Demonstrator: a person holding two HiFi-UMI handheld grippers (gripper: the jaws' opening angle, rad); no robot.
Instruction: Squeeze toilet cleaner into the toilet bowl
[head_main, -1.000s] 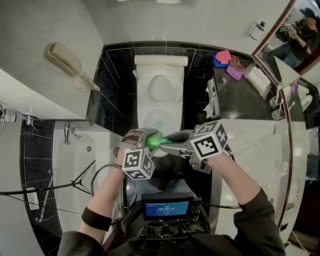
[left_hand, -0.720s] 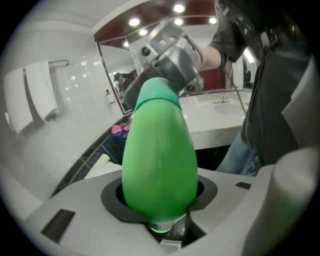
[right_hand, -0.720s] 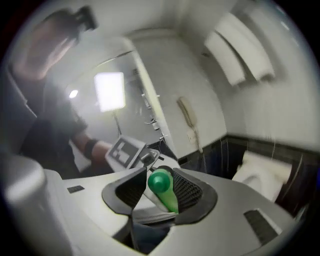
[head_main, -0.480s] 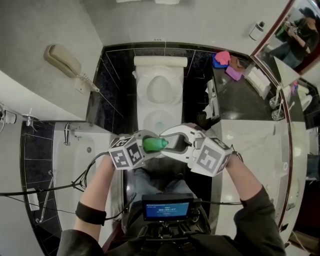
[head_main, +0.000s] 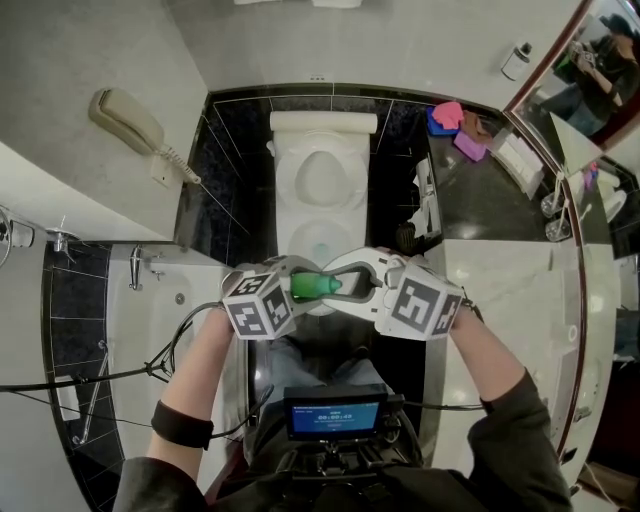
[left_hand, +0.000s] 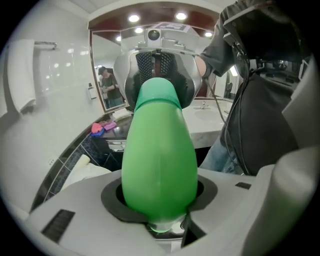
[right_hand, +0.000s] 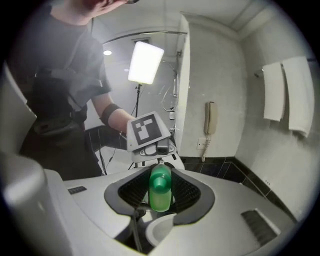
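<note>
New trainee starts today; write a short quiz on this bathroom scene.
1. Which end of the green bottle sits in the right tool? A cap end B wide base
2. True or false: the left tool is empty.
3. What hangs on the wall left of the toilet in the head view?
Key: 1 A, its jaws have just been closing on the cap; 2 false, it grips the bottle's body; 3 a phone.
</note>
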